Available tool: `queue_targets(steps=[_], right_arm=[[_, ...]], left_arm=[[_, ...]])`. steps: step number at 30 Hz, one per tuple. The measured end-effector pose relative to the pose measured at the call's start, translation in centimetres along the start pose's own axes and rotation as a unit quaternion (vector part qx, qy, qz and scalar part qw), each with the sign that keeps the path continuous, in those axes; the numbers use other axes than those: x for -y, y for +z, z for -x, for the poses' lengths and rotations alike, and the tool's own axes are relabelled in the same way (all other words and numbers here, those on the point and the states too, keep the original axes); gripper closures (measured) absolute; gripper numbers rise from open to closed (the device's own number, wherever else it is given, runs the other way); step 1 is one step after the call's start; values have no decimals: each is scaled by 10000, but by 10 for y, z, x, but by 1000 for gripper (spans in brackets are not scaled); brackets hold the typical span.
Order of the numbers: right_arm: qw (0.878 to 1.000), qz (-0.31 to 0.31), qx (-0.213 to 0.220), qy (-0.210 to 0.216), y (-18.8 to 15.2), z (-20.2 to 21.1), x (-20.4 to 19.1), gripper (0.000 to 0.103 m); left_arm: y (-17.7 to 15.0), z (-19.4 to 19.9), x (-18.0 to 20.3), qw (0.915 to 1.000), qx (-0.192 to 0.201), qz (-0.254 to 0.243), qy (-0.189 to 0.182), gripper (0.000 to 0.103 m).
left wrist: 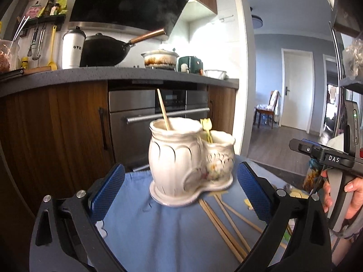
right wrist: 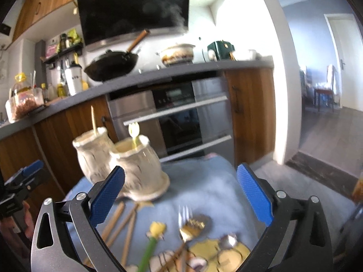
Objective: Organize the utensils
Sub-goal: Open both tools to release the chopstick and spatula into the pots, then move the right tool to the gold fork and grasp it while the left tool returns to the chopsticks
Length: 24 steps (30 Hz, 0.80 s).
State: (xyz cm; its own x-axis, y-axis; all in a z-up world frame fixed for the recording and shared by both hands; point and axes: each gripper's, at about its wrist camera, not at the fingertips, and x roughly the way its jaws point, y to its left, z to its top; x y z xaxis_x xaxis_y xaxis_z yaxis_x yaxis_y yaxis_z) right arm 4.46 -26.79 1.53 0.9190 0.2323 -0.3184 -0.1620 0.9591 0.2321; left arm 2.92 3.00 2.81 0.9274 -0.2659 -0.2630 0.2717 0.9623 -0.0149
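1. Your left hand-held gripper (left wrist: 181,192) is spread wide and holds nothing; the ceramic twin-pot holder (left wrist: 189,161) stands just beyond its fingertips, near the far edge of the blue-clothed surface (left wrist: 158,231).
2. Your right hand-held gripper (right wrist: 181,192) is likewise spread and holds nothing.
3. One chopstick (left wrist: 163,110) stands in the taller pot.
4. Loose chopsticks (left wrist: 223,224) lie by the holder's base.
5. Only the right wrist view shows the fork (right wrist: 185,224) and the flower-topped utensil (right wrist: 152,242) lying towards the near edge.

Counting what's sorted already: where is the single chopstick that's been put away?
In the left wrist view, the chopstick stands in the holder's taller left pot, beside the tulip-handled utensil.
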Motion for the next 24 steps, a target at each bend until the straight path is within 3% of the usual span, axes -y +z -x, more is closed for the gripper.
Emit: queue_targets(steps=[9, 18, 24], right_arm=[[9973, -51, -640, -349, -29, -9, 17, 5], [9905, 249, -1293, -409, -46, -29, 8, 5], [9871, 381, -1491, -433, -50, -34, 2, 8]], left_arm=[[-19, -1, 17, 9988, -352, -250, -247, 5], [-31, -12, 25, 9956, -824, -437, -115, 5], [-35, -22, 26, 9926, -1126, -442, -72, 5]])
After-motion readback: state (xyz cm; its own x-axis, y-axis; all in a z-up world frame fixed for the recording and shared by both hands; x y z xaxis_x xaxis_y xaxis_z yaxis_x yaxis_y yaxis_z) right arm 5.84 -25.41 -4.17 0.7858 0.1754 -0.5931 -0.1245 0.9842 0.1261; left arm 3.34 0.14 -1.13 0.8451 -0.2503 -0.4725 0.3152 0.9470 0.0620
